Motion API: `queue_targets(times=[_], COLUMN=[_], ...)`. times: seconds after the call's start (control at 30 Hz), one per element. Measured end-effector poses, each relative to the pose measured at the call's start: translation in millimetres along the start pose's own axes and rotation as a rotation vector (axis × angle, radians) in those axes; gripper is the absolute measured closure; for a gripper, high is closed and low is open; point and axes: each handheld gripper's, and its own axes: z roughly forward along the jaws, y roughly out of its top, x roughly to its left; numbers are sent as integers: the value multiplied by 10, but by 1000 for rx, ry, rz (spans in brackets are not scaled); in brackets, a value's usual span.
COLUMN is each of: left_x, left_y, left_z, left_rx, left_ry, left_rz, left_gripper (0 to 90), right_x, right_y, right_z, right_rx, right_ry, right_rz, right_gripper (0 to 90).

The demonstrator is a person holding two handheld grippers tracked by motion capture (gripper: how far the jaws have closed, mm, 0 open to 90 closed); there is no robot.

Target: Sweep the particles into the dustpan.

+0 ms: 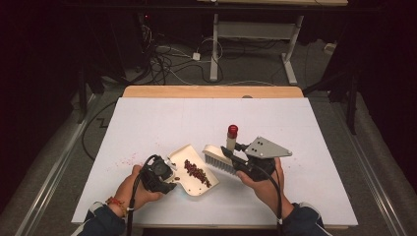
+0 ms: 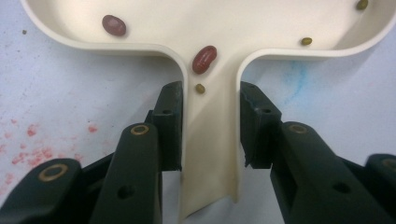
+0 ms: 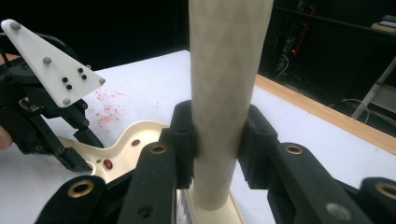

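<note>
A cream dustpan (image 1: 212, 184) lies near the table's front edge with a heap of red-brown beans (image 1: 196, 172) in it. My left gripper (image 1: 167, 178) is shut on the pan's handle (image 2: 210, 135), a pad pressing each side; loose beans (image 2: 204, 59) lie at the handle's root. My right gripper (image 1: 235, 158) is shut on the cream handle (image 3: 224, 93) of a brush, which stands upright between its jaws. The brush's bristle head (image 1: 219, 161) hangs just right of the pan, and the red handle tip (image 1: 232, 130) points up. From the right gripper view, the left gripper (image 3: 77, 149) shows at the pan (image 3: 126, 142).
The white table sheet (image 1: 295, 128) has faint red stains (image 1: 125, 160) left of the pan. A wooden edge (image 1: 211, 91) runs along the far side. Beyond it are a desk frame (image 1: 215, 44) and cables (image 1: 167, 64) on the floor.
</note>
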Motion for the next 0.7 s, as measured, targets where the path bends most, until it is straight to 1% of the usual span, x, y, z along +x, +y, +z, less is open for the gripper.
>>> queue_targets(times=[0.03, 0.1, 0.17, 0.2, 0.23, 0.37, 0.5, 0.6, 0.7], left_x=[3, 10, 11, 12, 14, 30, 56, 75, 107], left_y=[-5, -11, -17, -20, -23, -34, -49, -59, -75], left_z=[-1, -5, -9, -11, -15, -31, -37, -45, -62], left_rx=[-1, -2, -1, -2, -5, -14, -20, -22, -30], left_ry=[-1, 3, 6, 8, 7, 8, 7, 5, 3], left_rz=[-5, 0, -3, -2, -3, -12, -20, -27, -38], left_gripper=[633, 634, 634, 634, 634, 634, 634, 634, 635], right_x=[-20, -73, -138, -168, -206, -339, -457, -523, -588], right_y=[3, 3, 1, -1, -2, -24, -48, -59, -55], right_z=[-29, -100, -182, -230, -273, -469, -665, -807, -916], right_rx=[1, -1, -4, -1, 0, 1, 11, 29, 84], right_ry=[5, 7, 6, 2, 4, -20, -24, -26, 14], right_rz=[5, 17, 21, 31, 27, 48, 62, 59, 35], right_gripper=[701, 701, 701, 700, 700, 700, 700, 700, 700])
